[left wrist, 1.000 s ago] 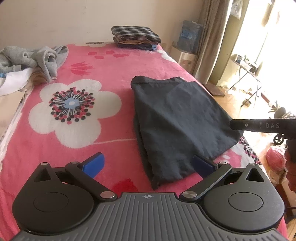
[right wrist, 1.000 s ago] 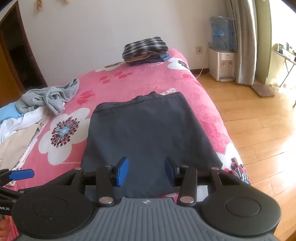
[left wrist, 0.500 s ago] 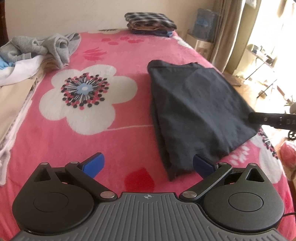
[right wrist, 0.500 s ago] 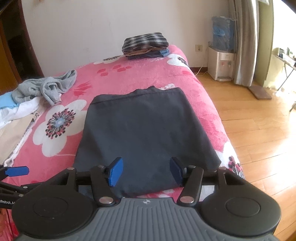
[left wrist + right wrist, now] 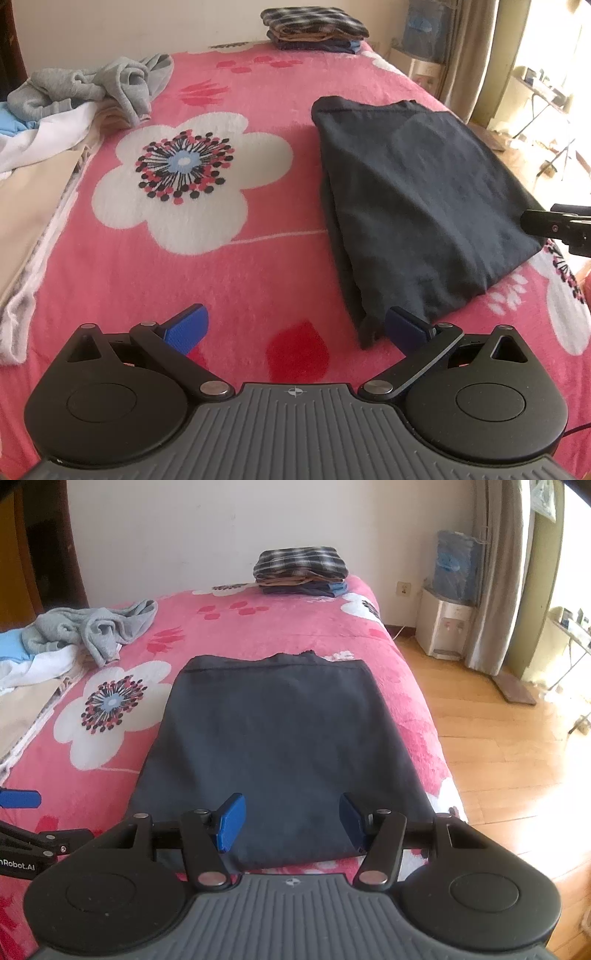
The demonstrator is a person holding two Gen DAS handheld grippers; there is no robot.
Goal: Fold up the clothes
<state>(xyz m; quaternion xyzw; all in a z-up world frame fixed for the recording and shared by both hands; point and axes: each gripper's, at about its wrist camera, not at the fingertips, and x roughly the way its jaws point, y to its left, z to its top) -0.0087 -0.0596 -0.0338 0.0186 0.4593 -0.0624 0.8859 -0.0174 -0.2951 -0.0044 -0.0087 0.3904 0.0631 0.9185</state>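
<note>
Right wrist: gripper (image 5: 291,821) parted above dark garment (image 5: 280,746).

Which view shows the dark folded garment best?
The right wrist view: the dark folded garment lies centred with all four edges visible. The left wrist view shows it obliquely, off right, with its layered left edge.

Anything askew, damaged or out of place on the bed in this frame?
Mostly tidy. The folded dark garment lies flat, though a bit of fabric pokes out past its far edge. The only mess is the crumpled grey garment on the unfolded pile at the bed's left edge. Both tongs are open and empty.
</note>
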